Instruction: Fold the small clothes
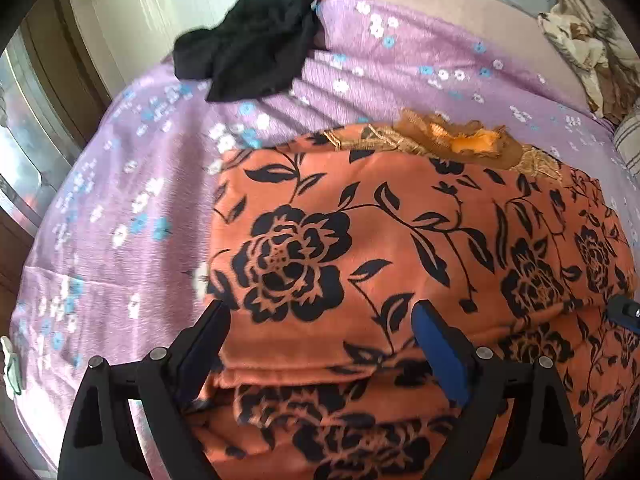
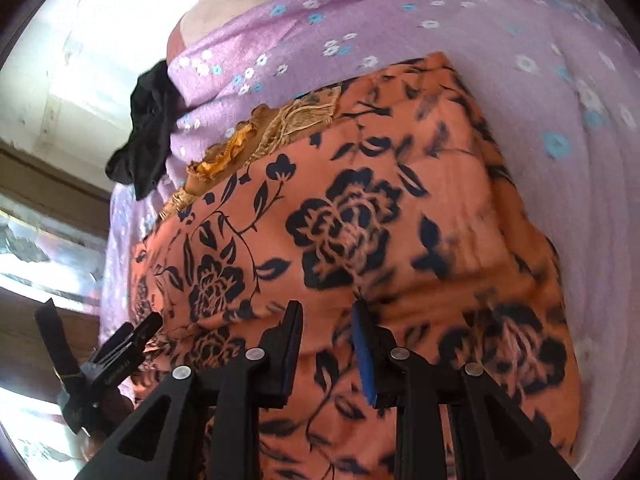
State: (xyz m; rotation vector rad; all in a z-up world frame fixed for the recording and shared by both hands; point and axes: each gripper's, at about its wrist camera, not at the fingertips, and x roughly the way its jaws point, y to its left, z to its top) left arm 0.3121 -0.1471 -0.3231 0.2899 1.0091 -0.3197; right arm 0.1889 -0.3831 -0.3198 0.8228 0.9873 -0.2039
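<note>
While both grippers hover low over it, the orange garment lies folded on the bed, spread over the lilac sheet with its small white and blue flowers. Black rose-and-leaf print covers the cloth. Far edge: gold embroidered trim with a ruffled orange patch, sticking out from under the top layer. Near edge in the left wrist view: stacked layers visible, one fold line running across just ahead of the fingertips.

Left gripper: fingers wide apart, nothing between them; cloth lies under and ahead of them. Blue pad faces show on the inner sides. Whether the tips touch the fabric, cannot tell.

Right gripper: fingers set narrower than the left pair but with a clear gap, nothing clamped. They point across the garment toward the trim. Right side of this view is motion-blurred.

The left gripper shows in the right wrist view at the garment's left edge, near the bedside.

Black cloth sits crumpled at the far side of the bed, well apart from the orange piece; also seen in the right view. Beige bundle at the far right corner. Bright window to the left.
</note>
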